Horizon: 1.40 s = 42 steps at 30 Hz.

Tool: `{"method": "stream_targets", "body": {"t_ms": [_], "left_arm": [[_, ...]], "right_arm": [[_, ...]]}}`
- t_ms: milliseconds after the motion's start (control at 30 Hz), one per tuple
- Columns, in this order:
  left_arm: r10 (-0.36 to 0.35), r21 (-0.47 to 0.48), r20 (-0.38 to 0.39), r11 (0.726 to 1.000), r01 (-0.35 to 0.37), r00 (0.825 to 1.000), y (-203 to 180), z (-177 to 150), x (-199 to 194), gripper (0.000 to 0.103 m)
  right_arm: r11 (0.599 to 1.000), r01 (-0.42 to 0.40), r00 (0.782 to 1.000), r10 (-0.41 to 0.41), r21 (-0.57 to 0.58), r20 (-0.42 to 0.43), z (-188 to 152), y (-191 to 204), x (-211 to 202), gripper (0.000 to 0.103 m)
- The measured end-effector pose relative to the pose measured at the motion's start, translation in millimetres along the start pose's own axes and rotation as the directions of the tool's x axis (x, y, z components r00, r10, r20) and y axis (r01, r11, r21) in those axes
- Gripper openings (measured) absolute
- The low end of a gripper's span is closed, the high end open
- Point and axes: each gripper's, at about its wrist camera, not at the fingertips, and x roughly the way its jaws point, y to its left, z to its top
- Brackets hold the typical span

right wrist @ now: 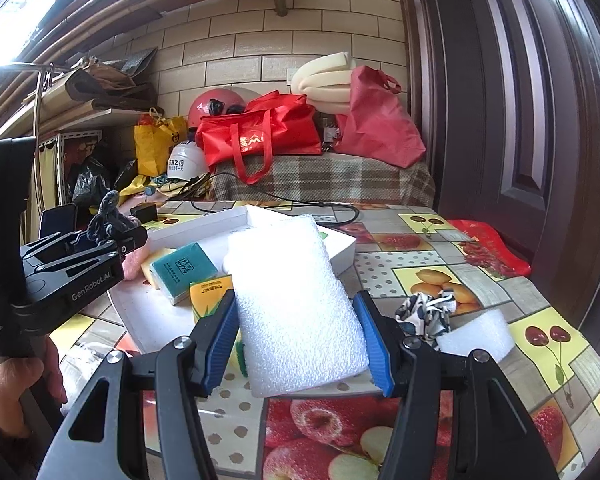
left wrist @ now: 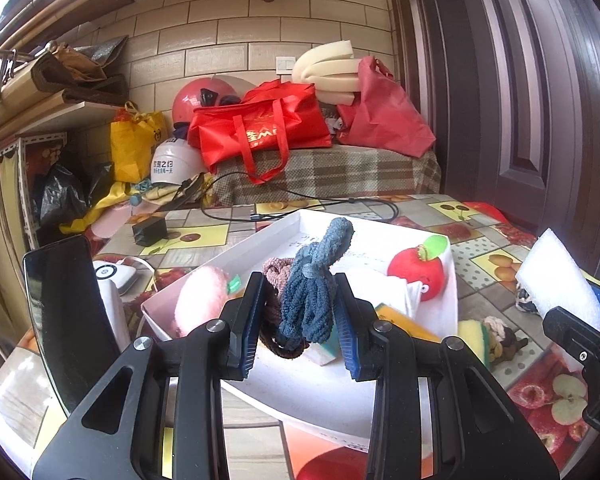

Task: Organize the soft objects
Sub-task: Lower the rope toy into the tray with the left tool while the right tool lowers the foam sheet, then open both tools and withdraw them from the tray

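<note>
My left gripper [left wrist: 298, 312] is shut on a blue knitted rope toy [left wrist: 314, 288] and holds it above the white tray [left wrist: 324, 396]. In the tray lie a pink plush [left wrist: 202, 300], a brown knitted rope [left wrist: 276, 276], a red plush apple [left wrist: 418, 274], a white cloth and tissue packs [right wrist: 184, 268]. My right gripper [right wrist: 296, 340] is shut on a white foam pad [right wrist: 296, 300] at the tray's right edge. The pad also shows in the left wrist view [left wrist: 560, 276]. The left gripper shows in the right wrist view [right wrist: 76, 256].
On the fruit-print tablecloth lie a patterned cloth scrunchie [right wrist: 426, 314], a small white foam block [right wrist: 476, 334], a yellow-green sponge [left wrist: 474, 338] and a knotted rope toy [left wrist: 500, 336]. A black cable [left wrist: 300, 210] and a black phone [left wrist: 66, 320] lie nearby. Red bags [left wrist: 260, 128] are stacked behind.
</note>
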Motion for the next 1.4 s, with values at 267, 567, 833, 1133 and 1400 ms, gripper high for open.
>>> {"method": "stream_targets", "body": {"t_ms": [267, 567, 833, 1133, 1400], "left_arm": [[0.038, -0.046, -0.026, 0.998, -0.04, 0.999, 15.2, 1.3, 12.4, 0.033], [0.058, -0.098, -0.082, 0.993, -0.066, 0.995, 30.6, 5.6, 36.5, 0.033], [0.077, -0.084, -0.128, 0.993, -0.088, 0.989, 28.2, 10.4, 61.7, 0.034], [0.083, -0.101, -0.209, 0.989, -0.106, 0.974, 34.9, 10.5, 83.3, 0.034], [0.113, -0.078, -0.195, 0.988, -0.131, 0.974, 32.6, 10.9, 81.6, 0.048]], "right_arm": [[0.999, -0.032, 0.999, 0.032, -0.015, -0.005, 7.7, 3.9, 22.6, 0.058], [0.993, -0.102, 0.995, 0.103, 0.06, -0.014, 17.7, -2.5, 54.0, 0.059], [0.99, -0.137, 0.99, 0.138, 0.015, -0.04, 28.7, 22.8, 86.1, 0.059], [0.993, -0.113, 0.986, 0.115, 0.022, -0.122, 36.5, 31.9, 122.1, 0.059], [0.996, -0.082, 0.991, 0.083, 0.019, -0.101, 36.8, 30.5, 117.2, 0.098]]}}
